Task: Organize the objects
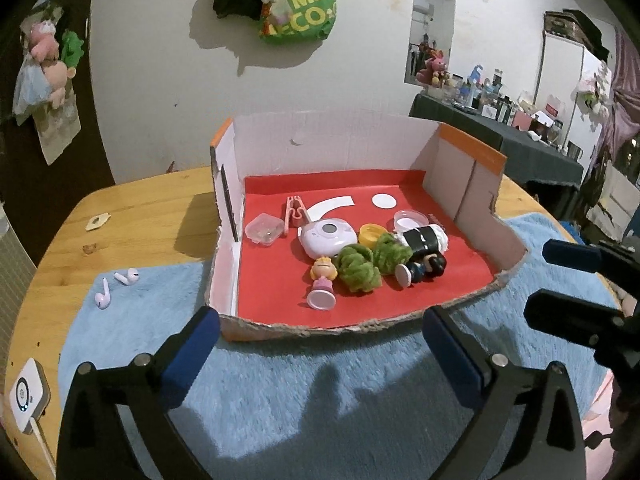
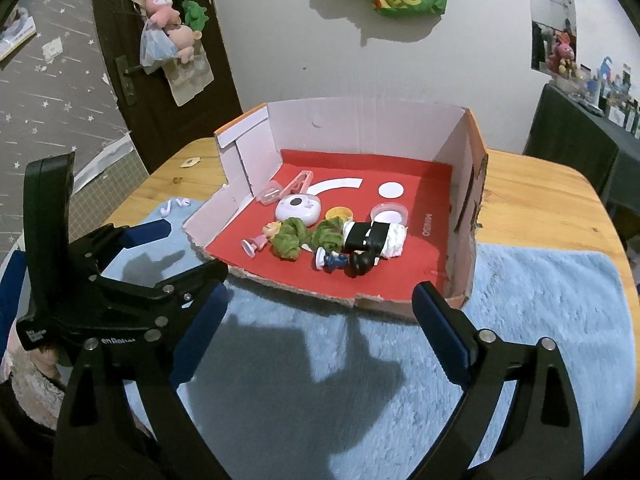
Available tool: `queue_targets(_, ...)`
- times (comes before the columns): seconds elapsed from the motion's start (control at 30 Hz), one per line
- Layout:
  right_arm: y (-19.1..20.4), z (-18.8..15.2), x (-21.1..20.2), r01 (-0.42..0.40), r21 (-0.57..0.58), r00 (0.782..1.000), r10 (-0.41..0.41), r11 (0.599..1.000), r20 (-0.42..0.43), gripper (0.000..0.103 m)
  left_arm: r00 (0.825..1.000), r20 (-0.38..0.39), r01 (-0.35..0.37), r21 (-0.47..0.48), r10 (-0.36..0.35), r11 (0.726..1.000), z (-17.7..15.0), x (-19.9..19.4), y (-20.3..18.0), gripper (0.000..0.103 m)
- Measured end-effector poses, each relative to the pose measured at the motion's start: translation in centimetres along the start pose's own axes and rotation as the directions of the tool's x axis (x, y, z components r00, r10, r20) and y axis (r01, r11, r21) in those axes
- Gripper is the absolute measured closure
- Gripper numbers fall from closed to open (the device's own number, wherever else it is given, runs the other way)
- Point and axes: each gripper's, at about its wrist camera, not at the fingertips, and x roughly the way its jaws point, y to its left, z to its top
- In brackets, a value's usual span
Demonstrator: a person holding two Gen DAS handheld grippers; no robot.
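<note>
Nearest to us, our left hand-held gripper [image 1: 320,344] hangs over the blue fluffy mat [image 1: 304,392] with its jaws wide apart and nothing between them. Our right hand-held gripper [image 2: 320,320] is likewise spread and empty, just short of the torn front edge of the cardboard box [image 2: 466,184].

On the mat to the left of the box lie two white earbuds [image 1: 116,288], close together and apart from everything else. They are the only loose small things we see outside the box, so we judge them to be what remains to be put away.

Inside, on the red lining, the collected things sit in a cluster: a pink princess figurine [image 1: 323,282] lying on its back, two green fuzzy balls [image 1: 372,262], a dark-haired figurine [image 1: 422,270], a black and white roll [image 1: 425,238], a white round device [image 1: 328,236], a yellow cap [image 1: 370,234], a clear round lid [image 1: 409,219], a clear small case [image 1: 263,230] and a pink clothespin [image 1: 295,212]. The worktop [image 1: 132,208] runs out beyond the box.

We judge that we are between placements. The next move calls for swinging our left hand-held gripper toward the earbuds, closing on one slim stem without pressing it into the pile, then lifting it over the low box wall.
</note>
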Motion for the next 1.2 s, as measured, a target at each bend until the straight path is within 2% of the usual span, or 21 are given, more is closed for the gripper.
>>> queue_targets(0.37,0.1,-1.5,-1.6,-0.001,0.045,1.000,0.000,0.999,0.013,0.006,0.999,0.036,-0.008,0.006,0.007,1.000,-1.3,-2.3,-1.0,0.000)
queue_targets(0.53,0.0,-2.7,-1.6,0.025,0.056,1.000,-0.026,0.998,0.012,0.006,1.000,0.008,0.010,-0.001,-0.010,1.000,-2.7,-2.0,-1.0,0.000)
queue_targets(0.77,0.3,-4.6,-0.6,0.070,0.046,0.997,-0.070,0.996,0.007,0.006,1.000,-0.018,-0.017,-0.029,0.016,0.999,-4.8,-1.3,-1.2,0.000)
queue_targets(1.2,-1.5,-7.7,1.8,0.065,0.121,0.998,-0.062,0.990,-0.025,0.006,0.997,-0.078,-0.022,-0.083,0.015,0.996,-7.3,0.5,-0.7,0.000)
